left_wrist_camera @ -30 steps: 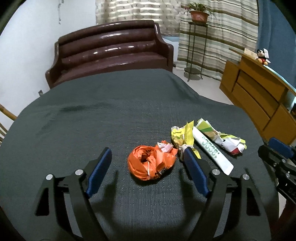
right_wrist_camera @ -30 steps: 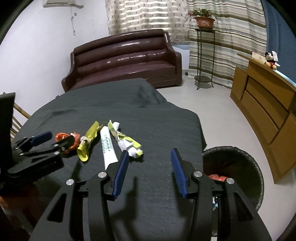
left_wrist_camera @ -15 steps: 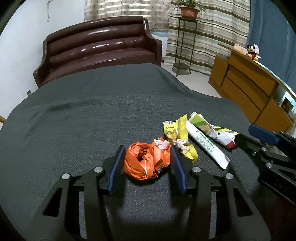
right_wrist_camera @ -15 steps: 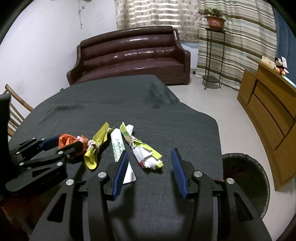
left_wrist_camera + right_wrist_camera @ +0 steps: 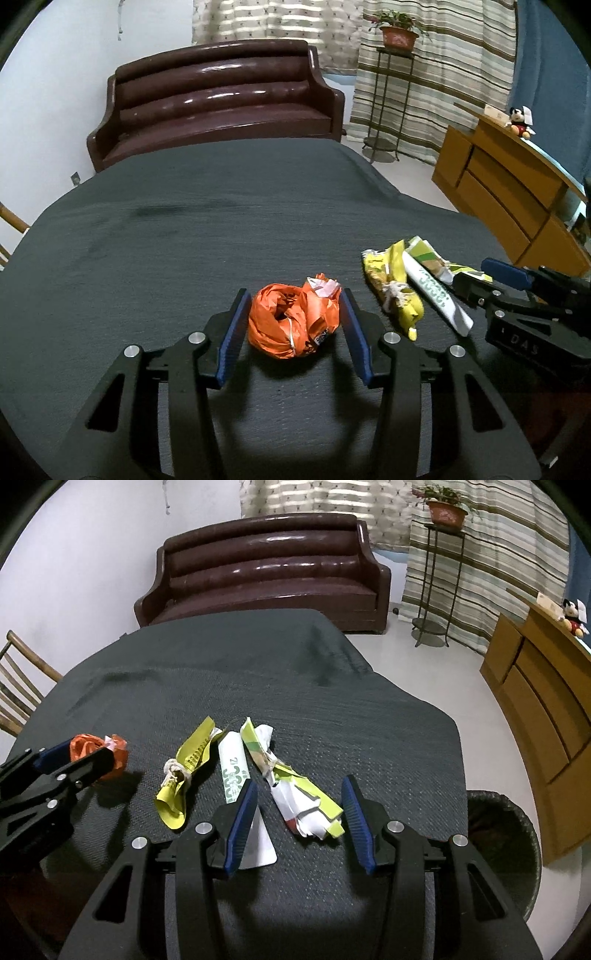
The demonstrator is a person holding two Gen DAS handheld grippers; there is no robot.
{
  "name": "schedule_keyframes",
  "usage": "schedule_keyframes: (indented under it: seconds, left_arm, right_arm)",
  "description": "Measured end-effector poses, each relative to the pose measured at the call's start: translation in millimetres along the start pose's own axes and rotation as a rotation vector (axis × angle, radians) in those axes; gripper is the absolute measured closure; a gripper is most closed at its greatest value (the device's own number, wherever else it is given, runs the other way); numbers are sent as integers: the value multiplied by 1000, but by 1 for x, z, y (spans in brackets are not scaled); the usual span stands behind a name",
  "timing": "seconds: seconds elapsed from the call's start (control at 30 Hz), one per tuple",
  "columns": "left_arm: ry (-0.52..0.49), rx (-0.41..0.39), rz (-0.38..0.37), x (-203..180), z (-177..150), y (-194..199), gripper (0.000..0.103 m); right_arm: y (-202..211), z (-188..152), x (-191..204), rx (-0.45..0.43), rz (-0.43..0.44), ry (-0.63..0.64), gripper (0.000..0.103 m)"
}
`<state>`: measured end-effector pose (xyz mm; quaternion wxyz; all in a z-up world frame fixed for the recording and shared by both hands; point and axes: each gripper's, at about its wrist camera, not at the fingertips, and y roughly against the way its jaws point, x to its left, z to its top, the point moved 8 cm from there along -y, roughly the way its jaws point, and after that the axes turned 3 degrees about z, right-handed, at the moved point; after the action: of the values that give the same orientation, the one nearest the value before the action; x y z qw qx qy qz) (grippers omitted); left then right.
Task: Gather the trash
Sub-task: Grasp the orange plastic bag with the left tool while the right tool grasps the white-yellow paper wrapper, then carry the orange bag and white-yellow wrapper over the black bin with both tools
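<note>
Jaws of left gripper (image 5: pixel 293 317) clench crinkled orange wrapper (image 5: pixel 293 321) (glossy plastic); right gripper (image 5: pixel 300 805) gapes.

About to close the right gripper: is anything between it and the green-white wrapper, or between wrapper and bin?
Nothing visible. The right gripper straddles the wrapper, though its left finger overlaps the white tube. Bare cloth lies between wrapper and bin.
</note>
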<state>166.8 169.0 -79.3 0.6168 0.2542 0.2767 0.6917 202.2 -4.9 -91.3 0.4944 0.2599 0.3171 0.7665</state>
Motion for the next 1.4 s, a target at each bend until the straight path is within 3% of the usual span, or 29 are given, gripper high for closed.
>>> schedule_keyframes:
  seconds: [0.17, 0.7, 0.9, 0.97, 1.4]
  left_arm:
    - [13, 10, 11, 6, -3, 1, 56]
    - [41, 14, 3, 14, -4, 3, 56]
    - [50, 25, -4, 17, -4, 0, 56]
    - [53, 27, -5, 17, -4, -1, 56]
    - [56, 23, -9, 12, -6, 0, 56]
  right_arm:
    - [-8, 1, 2, 31, -14, 17, 61]
    - [-19, 4, 9, 66, -13, 59, 61]
    - [-19, 3, 9, 74, 3, 49, 72]
    - [-18, 3, 10, 71, 7, 51, 85]
    - [-4, -4, 3, 35, -6, 9, 85]
